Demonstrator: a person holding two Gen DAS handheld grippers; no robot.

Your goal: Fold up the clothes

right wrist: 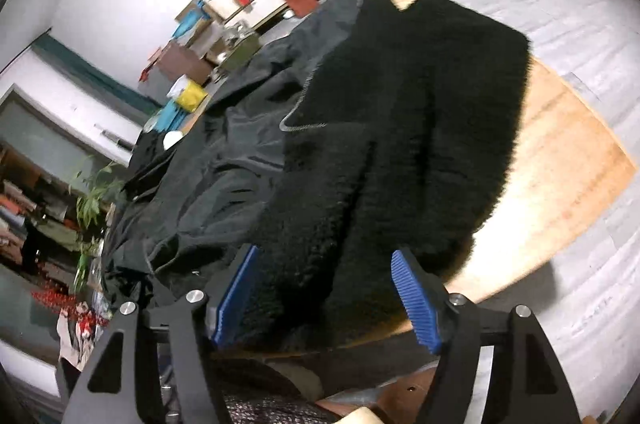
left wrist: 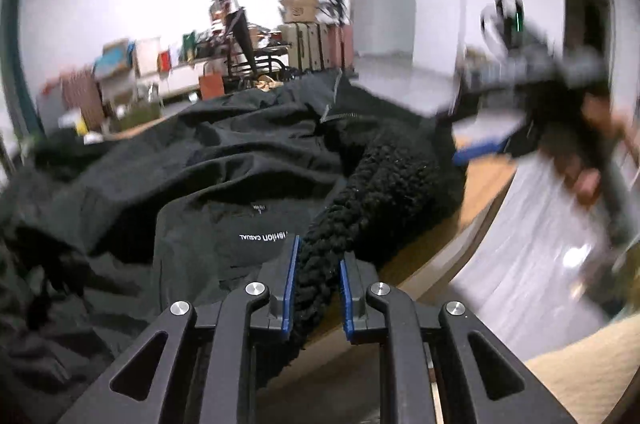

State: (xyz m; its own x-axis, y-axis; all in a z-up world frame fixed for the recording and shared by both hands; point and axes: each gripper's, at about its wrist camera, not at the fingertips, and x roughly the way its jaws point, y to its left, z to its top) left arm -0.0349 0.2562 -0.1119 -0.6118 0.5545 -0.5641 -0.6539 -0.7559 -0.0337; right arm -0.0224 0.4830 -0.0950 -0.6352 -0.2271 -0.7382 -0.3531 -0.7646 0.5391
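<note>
while the left gripper pinches the fuzzy edge of the black jacket on the table, the right gripper, spread wide near that edge, should grab it too.

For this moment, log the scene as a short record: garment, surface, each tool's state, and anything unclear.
garment: black jacket with fleecy lining, crumpled, lining side partly up
label: white print on the inner neck label
surface: wooden table, jacket reaching its near edge
left tool: closed on a fleecy edge of the jacket
right tool: open, fleecy part of the jacket between its fingers, not clamped
right tool from the left view: blurred, held in a hand beyond the table edge
unclear: which part of the jacket the left tool holds
</note>
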